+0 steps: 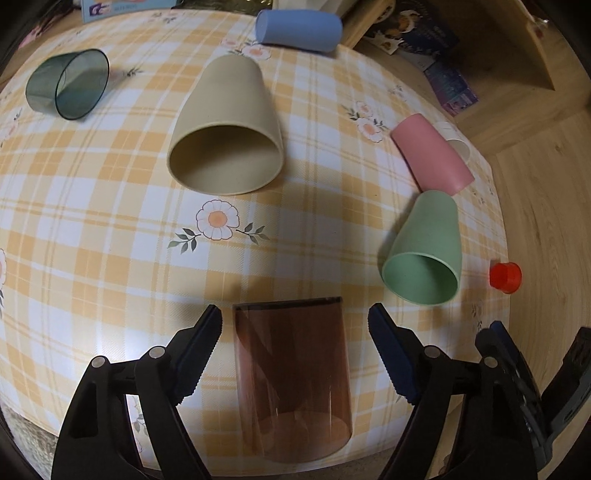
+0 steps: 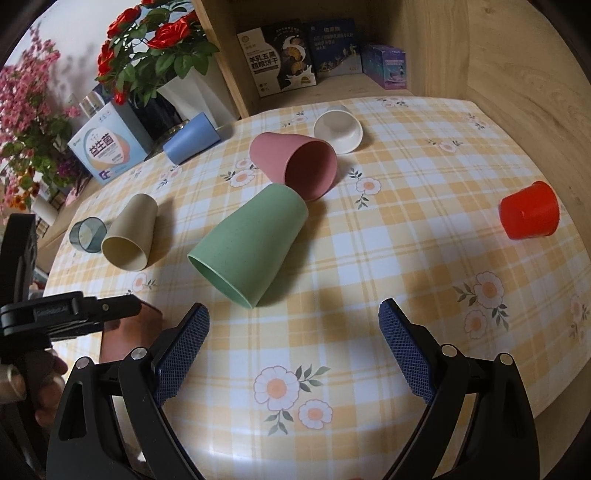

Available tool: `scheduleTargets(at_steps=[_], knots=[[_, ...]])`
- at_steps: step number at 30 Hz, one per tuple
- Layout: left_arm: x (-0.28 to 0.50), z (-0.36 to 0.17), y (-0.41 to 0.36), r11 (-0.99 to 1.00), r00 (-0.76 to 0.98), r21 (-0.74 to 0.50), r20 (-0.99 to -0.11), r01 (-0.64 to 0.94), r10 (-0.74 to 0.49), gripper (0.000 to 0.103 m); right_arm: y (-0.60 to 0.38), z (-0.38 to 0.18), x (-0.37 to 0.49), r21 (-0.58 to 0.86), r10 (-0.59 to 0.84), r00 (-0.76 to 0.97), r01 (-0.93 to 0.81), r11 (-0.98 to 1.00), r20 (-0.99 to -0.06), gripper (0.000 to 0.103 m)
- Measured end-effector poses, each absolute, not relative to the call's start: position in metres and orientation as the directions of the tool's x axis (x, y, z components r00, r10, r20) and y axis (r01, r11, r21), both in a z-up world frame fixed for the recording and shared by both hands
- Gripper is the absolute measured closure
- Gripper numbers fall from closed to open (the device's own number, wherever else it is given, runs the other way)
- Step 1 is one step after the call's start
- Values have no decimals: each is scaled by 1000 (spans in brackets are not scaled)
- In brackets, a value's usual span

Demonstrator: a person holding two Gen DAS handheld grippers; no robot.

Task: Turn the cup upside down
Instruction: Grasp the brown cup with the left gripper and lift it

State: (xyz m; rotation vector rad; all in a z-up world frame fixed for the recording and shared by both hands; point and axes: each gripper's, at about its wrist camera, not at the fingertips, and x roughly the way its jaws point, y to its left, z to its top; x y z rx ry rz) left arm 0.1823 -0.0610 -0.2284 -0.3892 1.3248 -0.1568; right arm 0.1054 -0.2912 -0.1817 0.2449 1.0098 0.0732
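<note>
A see-through brown cup [image 1: 291, 380] lies on its side at the near table edge, between the open fingers of my left gripper [image 1: 295, 321], which do not touch it. Part of it shows in the right wrist view [image 2: 127, 336] behind the left gripper. My right gripper [image 2: 293, 314] is open and empty above the tablecloth, just in front of a green cup [image 2: 247, 247] lying on its side. The green cup also shows in the left wrist view [image 1: 424, 251].
Other cups on the checked tablecloth [image 1: 110, 229]: beige [image 1: 225, 129], dark see-through [image 1: 68, 83], blue [image 1: 299, 29], pink [image 1: 430, 158], white [image 2: 338, 131], and a red one [image 2: 530, 210] near the right edge. Boxes [image 2: 110, 147], flowers [image 2: 155, 40] and a wooden shelf [image 2: 436, 48] stand behind.
</note>
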Motion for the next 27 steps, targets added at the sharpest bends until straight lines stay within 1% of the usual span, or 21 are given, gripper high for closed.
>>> scheduleTargets(at_steps=[4, 11, 12, 15, 17, 21, 24, 27], knots=[[186, -235, -63, 924, 228, -365, -915, -113, -333, 29, -291, -183, 106, 240, 178, 527, 51, 969, -831, 13], [188, -244, -65, 929, 205, -352, -923, -111, -325, 35, -291, -184, 108, 237, 174, 522, 55, 970, -835, 13], [189, -245, -65, 930, 203, -351, -924, -110, -324, 38, -291, -184, 108, 237, 175, 521, 55, 970, -835, 13], [185, -244, -60, 922, 216, -375, -912, -96, -348, 39, -290, -182, 108, 236, 176, 520, 52, 970, -836, 13], [177, -239, -54, 915, 248, -399, -894, -65, -373, 39, -289, -181, 107, 237, 178, 522, 48, 970, -834, 13], [158, -222, -36, 912, 312, -409, -871, -28, -380, 40, -290, -178, 105, 236, 177, 525, 48, 971, -832, 13], [140, -205, -18, 924, 391, -382, -851, -2, -351, 40, -289, -178, 106, 236, 177, 522, 49, 970, -834, 13], [125, -194, 6, 933, 447, -360, -836, -9, -318, 41, -286, -179, 106, 235, 180, 516, 43, 971, -838, 13]])
